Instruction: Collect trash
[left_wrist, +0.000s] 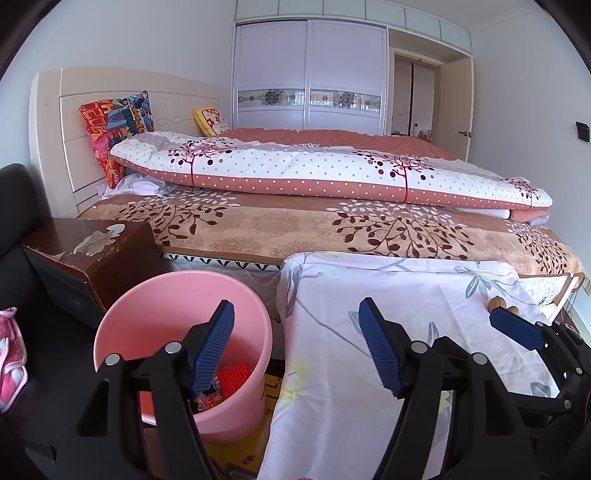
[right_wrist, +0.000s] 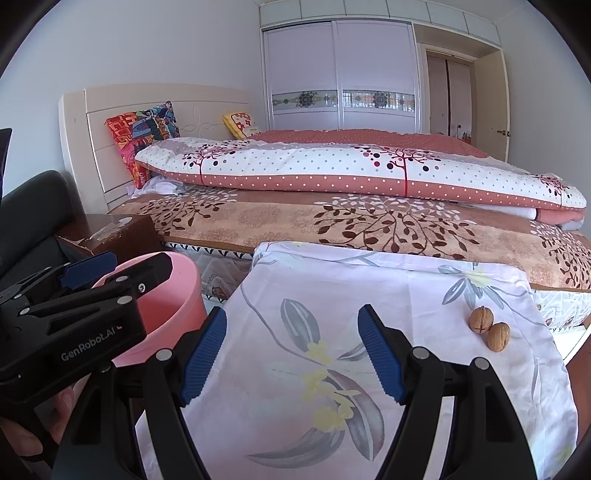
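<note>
Two brown walnuts (right_wrist: 489, 328) lie side by side on a white floral cloth (right_wrist: 332, 369), to the right of and a little beyond my right gripper (right_wrist: 291, 354). That gripper hovers open over the cloth with nothing between its fingers. In the left wrist view only the walnuts' (left_wrist: 496, 302) tops show behind a blue pad (left_wrist: 517, 328) of the right gripper. My left gripper (left_wrist: 295, 350) is open and empty, its left finger over the pink bucket (left_wrist: 122, 332) and its right finger over the cloth (left_wrist: 369, 295). Red plastic pieces (left_wrist: 234, 376) lie inside the bucket.
The cloth-covered surface stands against a bed (left_wrist: 295, 229) with a folded dotted quilt (left_wrist: 314, 170). A dark wooden nightstand (left_wrist: 92, 251) sits behind the bucket, and a black chair (left_wrist: 18, 221) is at far left. A hand (right_wrist: 55, 410) holds the left gripper.
</note>
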